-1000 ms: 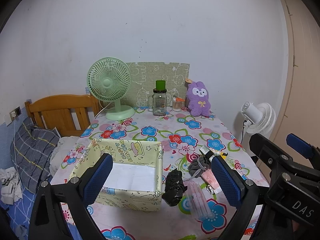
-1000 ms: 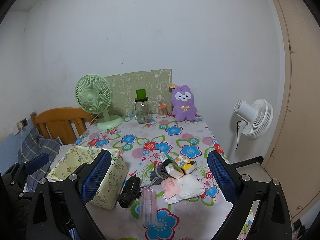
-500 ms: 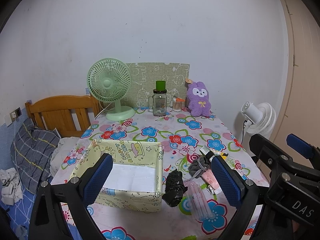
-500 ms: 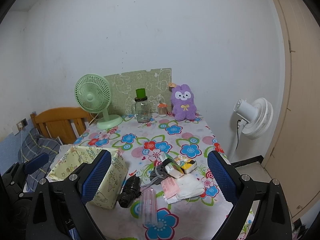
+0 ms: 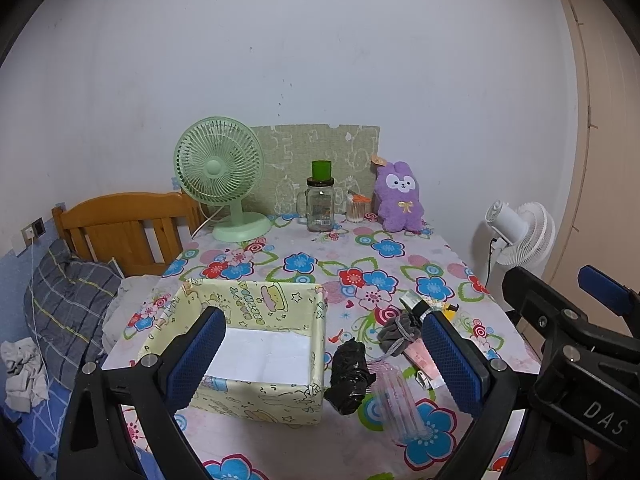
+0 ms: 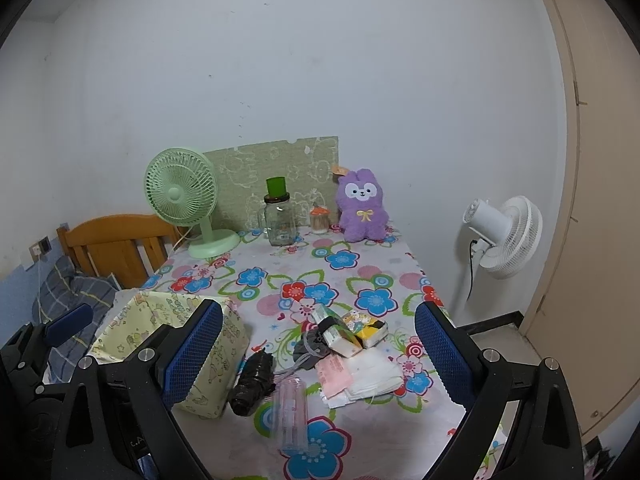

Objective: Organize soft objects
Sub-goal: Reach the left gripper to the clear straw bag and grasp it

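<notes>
A pale yellow cartoon-print box (image 5: 256, 316) (image 6: 224, 360) stands open near the table's front left, white inside. To its right lie a crumpled black bag (image 5: 350, 374) (image 6: 252, 384), a grey drawstring pouch (image 5: 396, 332) (image 6: 310, 346), a clear plastic sleeve (image 5: 400, 404) (image 6: 292, 412), tissue packs (image 6: 352, 330) and white folded tissues (image 6: 368, 374). A purple plush bunny (image 5: 398, 196) (image 6: 362, 206) sits at the back. My left gripper (image 5: 324, 360) hovers open above the front edge, framing the box and the pile. My right gripper (image 6: 318, 354) is open too, with nothing between its fingers.
At the back of the flowered tablecloth (image 5: 320, 256) stand a green desk fan (image 5: 222, 176), a glass jar with a green cup on top (image 5: 320, 204) and a small toothpick jar (image 5: 356, 208). A wooden bed headboard (image 5: 120, 228) is left, a white floor fan (image 6: 504, 236) right.
</notes>
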The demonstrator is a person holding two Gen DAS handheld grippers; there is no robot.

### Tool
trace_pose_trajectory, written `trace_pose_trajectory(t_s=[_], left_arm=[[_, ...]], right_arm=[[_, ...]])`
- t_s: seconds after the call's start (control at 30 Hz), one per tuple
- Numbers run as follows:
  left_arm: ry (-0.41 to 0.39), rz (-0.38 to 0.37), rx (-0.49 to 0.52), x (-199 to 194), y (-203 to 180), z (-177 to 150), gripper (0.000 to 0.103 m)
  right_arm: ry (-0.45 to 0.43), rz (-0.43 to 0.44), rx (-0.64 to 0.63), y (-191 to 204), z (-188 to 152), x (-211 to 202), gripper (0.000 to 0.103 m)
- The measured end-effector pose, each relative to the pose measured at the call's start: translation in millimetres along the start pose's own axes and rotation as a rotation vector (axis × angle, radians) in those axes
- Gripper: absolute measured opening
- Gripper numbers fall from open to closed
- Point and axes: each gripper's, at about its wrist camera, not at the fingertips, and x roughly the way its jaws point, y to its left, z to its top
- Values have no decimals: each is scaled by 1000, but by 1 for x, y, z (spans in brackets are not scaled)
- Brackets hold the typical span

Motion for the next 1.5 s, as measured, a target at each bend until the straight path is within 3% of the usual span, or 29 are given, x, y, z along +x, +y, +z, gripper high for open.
trace_pose_trajectory(t_s=[0.77,1.5], left_arm=[[11,-19,37,22,-36,-17,99],[162,-83,15,68,-65,-63,91]], right_arm=[[20,12,3,-19,-11,23,98],[101,25,-11,-42,-54,64,93]])
